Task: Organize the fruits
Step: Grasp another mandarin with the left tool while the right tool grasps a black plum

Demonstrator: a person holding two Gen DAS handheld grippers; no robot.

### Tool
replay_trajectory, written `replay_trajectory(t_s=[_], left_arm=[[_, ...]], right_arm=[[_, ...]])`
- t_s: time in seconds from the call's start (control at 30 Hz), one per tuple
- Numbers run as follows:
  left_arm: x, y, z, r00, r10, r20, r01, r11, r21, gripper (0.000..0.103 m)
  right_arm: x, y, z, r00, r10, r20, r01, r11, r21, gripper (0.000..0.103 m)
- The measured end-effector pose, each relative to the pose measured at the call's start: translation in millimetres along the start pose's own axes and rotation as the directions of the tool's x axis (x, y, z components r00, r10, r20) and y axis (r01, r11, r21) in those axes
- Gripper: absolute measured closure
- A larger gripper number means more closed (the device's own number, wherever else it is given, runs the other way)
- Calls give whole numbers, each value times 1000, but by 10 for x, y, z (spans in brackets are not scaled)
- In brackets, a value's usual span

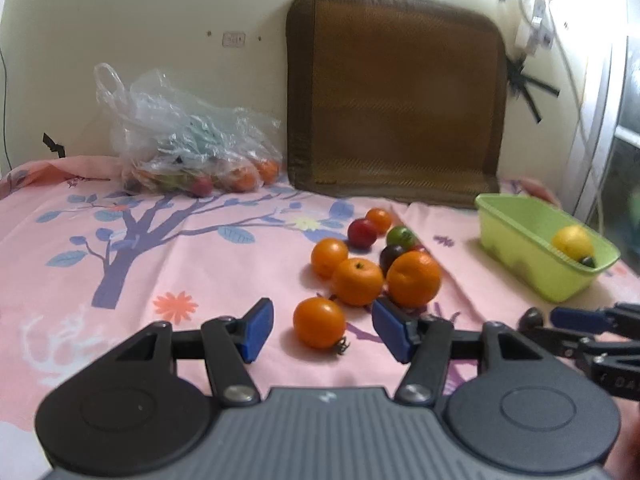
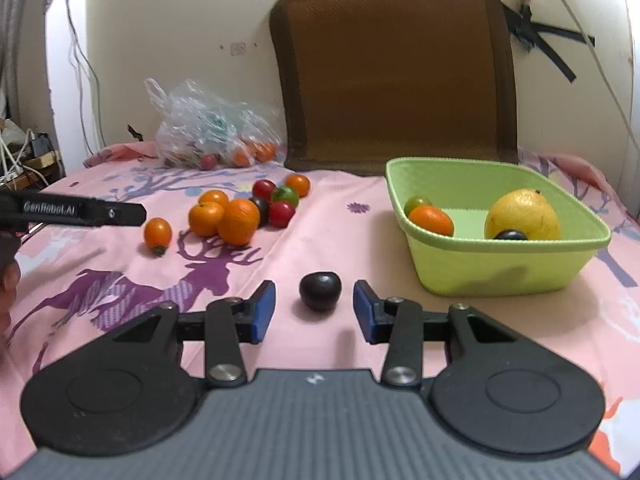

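Covering the whole lower scene is a bed under a pink sheet printed with blue trees and purple deer [image 2: 120, 280], set against a cream wall. Leaning upright against that wall at the back is a large brown woven seat cushion [image 2: 394, 72]. To its left, at the far edge of the bed, sits a crumpled clear plastic bag [image 1: 180, 136] with small orange and red fruits inside. At the right stands a light green rectangular plastic basket [image 2: 500, 264]; it holds a big yellow round fruit [image 2: 522, 214], a small orange fruit [image 2: 431, 219], a green one behind that, and a dark one against the yellow fruit. In the middle of the sheet lies a loose cluster of small fruits [image 2: 240, 212], oranges at the front, red, green and dark ones behind, touching one another. A single orange fruit with a dried stalk [image 1: 319, 322] lies just apart from the cluster, on its near side. The left tongs [image 1: 322, 330] have blue pads standing apart either side of that orange fruit, not touching it; the right-hand pad sits close against the cluster's front orange. The right tongs [image 2: 314, 312] are likewise apart, with a small dark purple round fruit [image 2: 320, 291] resting on the sheet between the pads, clear of both, near the basket's front left corner.
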State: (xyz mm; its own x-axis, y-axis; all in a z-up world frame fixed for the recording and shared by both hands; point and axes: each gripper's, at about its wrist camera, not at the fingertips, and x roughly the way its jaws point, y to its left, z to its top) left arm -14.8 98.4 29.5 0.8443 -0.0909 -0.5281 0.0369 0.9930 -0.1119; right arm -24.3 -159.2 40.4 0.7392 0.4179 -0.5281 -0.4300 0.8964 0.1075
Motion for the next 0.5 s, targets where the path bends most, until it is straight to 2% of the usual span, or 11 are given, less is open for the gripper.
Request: replay_trajectory(t_s=[0.07, 0.17, 0.2, 0.23, 0.3, 0.33, 0.37, 0.5], left_arm=[[85, 9, -17, 1000, 9, -15, -9, 1000, -1, 48], [176, 25, -5, 999, 7, -41, -8, 1000, -8, 57], [193, 28, -5, 999, 7, -49, -8, 1000, -9, 62], [213, 36, -6, 998, 5, -60, -6, 1000, -13, 71], [207, 41, -16, 998, 4, -57, -5, 1000, -19, 71], [197, 31, -20, 999, 7, -54, -8, 1000, -17, 72], [172, 14, -31, 999, 8, -47, -9, 1000, -15, 72], [-13, -164, -87, 996, -81, -32, 79, 996, -42, 72]], right_arm=[[39, 1, 10, 1000, -8, -17, 8, 1000, -2, 57], [100, 14, 7, 999, -20, -35, 20, 1000, -10, 58], [129, 14, 9, 999, -23, -43, 23, 1000, -10, 58], [154, 14, 15, 998, -23, -53, 23, 1000, -7, 58], [192, 22, 29, 998, -25, -59, 24, 1000, -9, 59], [207, 33, 35, 998, -30, -60, 29, 999, -15, 65], [226, 43, 38, 998, -32, -60, 31, 999, -22, 76], [170, 71, 15, 998, -40, -46, 38, 999, -38, 76]])
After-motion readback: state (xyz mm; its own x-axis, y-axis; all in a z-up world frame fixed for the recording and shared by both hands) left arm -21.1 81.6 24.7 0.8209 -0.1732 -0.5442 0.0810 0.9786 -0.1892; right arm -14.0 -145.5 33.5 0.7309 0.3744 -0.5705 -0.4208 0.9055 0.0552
